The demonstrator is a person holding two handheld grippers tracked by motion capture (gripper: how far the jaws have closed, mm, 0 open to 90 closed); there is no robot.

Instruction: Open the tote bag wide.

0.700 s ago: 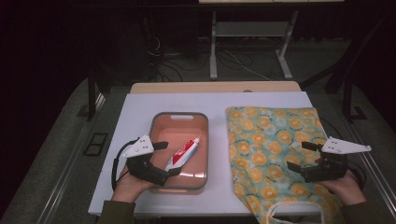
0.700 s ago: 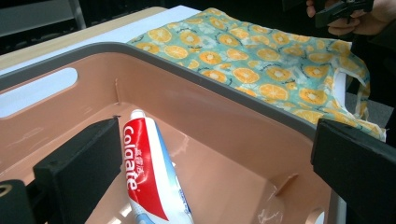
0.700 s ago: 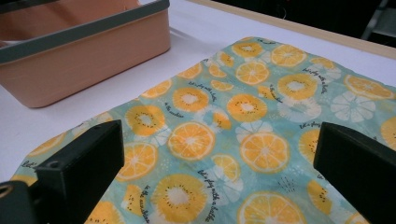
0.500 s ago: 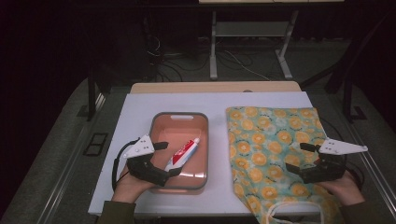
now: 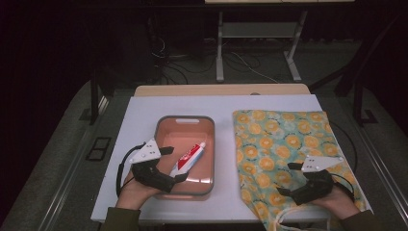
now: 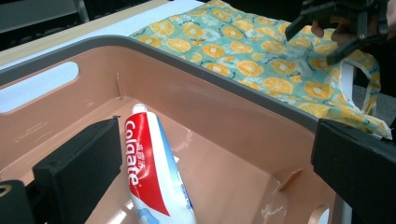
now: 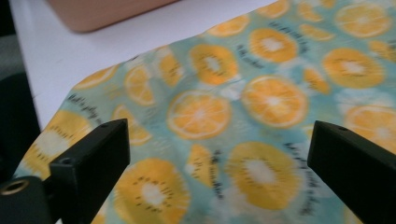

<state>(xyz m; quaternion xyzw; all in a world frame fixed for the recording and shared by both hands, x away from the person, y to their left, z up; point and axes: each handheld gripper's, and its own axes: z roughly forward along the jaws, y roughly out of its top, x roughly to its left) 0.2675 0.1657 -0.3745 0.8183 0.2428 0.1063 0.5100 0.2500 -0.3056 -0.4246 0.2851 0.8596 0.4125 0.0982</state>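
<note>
A red, white and blue toothpaste tube [image 5: 188,159] [image 6: 147,172] lies slanted in a pink tray with a grey rim [image 5: 185,118] [image 6: 187,51]. My left gripper [image 5: 174,163] [image 6: 215,144] is at the tray's near left corner, open, and its jaws reach over the rim with the tube's lower end just inside the left jaw, untouched. A teal bag printed with orange slices [image 5: 279,139] [image 7: 210,112] lies flat to the right. My right gripper [image 5: 287,179] [image 7: 219,135] hovers open over the bag's near part, holding nothing. It also appears far off in the left gripper view [image 6: 336,28].
Tray and bag rest on a white tabletop [image 5: 139,125] [image 7: 70,56]. The bag's white-edged handle loop [image 5: 288,216] hangs at the table's front edge. Behind the table are a wooden strip [image 5: 221,90], floor cables and metal stand legs [image 5: 220,53].
My right gripper has moved left and back toward the front edge over the bag. The left gripper, the tube and the tray have stayed put.
</note>
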